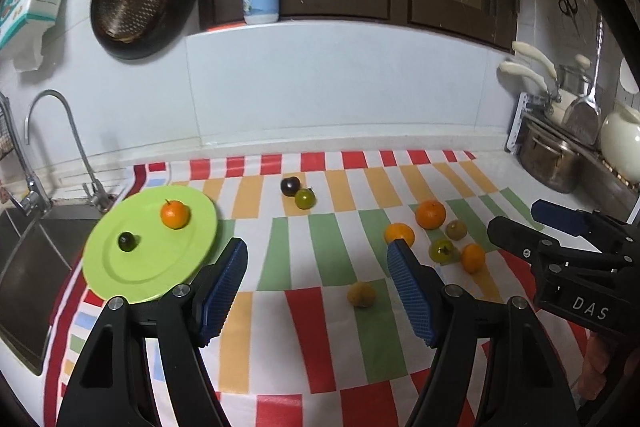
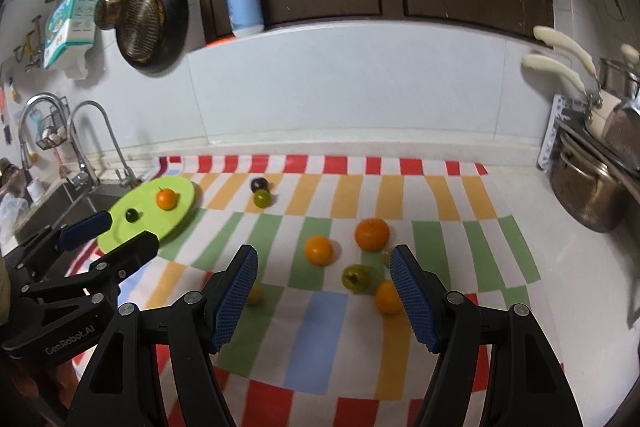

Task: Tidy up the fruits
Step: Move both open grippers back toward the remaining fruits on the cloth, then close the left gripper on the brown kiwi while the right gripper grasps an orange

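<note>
Both tongs, left [image 1: 316, 261] and right [image 2: 323, 267], stood apart, empty. Round orange fruit [image 2: 319, 250] sat just ahead; bad pinch could roll it off tabletop.

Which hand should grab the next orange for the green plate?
Probably the right tool: open and empty, with loose oranges just beyond its tips. The left tool is open too, nearer the plate.

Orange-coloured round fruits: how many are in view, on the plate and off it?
4. One orange fruit sits on the lime-green round plate; three lie on the striped cloth: a rear one, a middle one and a near one. None seems hidden.
</note>
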`<state>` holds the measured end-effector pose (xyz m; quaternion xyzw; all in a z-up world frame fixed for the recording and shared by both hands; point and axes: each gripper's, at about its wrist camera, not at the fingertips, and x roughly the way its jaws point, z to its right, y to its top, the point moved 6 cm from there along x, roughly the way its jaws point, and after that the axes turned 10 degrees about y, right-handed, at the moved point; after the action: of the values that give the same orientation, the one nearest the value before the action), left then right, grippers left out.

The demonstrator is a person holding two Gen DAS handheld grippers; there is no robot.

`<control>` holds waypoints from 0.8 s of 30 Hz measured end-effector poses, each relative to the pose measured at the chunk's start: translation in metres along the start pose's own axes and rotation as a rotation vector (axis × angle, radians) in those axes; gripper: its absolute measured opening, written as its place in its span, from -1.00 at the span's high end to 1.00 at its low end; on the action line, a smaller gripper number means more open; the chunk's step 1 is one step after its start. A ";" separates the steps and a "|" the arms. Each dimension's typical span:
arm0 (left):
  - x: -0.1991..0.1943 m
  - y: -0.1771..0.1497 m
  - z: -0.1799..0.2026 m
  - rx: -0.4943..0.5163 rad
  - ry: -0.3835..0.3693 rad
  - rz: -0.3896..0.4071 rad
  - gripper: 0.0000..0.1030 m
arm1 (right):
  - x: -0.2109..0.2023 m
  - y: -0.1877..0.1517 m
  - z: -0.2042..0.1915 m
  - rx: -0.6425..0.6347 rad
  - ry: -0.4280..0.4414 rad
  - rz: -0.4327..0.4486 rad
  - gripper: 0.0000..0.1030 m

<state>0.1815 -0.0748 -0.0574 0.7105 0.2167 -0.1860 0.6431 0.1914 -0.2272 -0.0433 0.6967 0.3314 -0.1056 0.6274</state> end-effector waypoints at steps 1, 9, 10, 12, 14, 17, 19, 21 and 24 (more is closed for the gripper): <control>0.004 -0.002 0.003 0.003 -0.002 -0.007 -0.39 | 0.003 -0.002 0.004 0.006 -0.006 -0.008 -0.35; 0.037 -0.020 0.019 0.023 -0.022 -0.086 -0.39 | 0.025 -0.021 0.029 0.028 -0.047 -0.069 -0.35; 0.042 -0.024 0.022 0.026 -0.020 -0.102 -0.39 | 0.028 -0.023 0.032 0.035 -0.047 -0.078 -0.35; 0.047 -0.030 0.026 0.035 -0.018 -0.115 -0.39 | 0.035 -0.027 0.038 0.050 -0.048 -0.097 -0.35; 0.052 -0.037 0.031 0.050 -0.024 -0.132 -0.39 | 0.040 -0.031 0.043 0.063 -0.046 -0.111 -0.35; 0.059 -0.044 0.037 0.061 -0.037 -0.162 -0.39 | 0.047 -0.038 0.048 0.082 -0.046 -0.138 -0.35; 0.064 -0.048 0.040 0.065 -0.044 -0.181 -0.38 | 0.053 -0.043 0.052 0.096 -0.049 -0.156 -0.35; 0.070 -0.051 0.042 0.066 -0.048 -0.208 -0.33 | 0.059 -0.049 0.057 0.115 -0.046 -0.177 -0.35; 0.078 -0.054 0.046 0.072 -0.062 -0.241 -0.19 | 0.066 -0.054 0.063 0.129 -0.056 -0.199 -0.34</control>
<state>0.2177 -0.1109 -0.1500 0.6957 0.2737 -0.2917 0.5966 0.2257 -0.2653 -0.1360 0.6959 0.3738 -0.2080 0.5768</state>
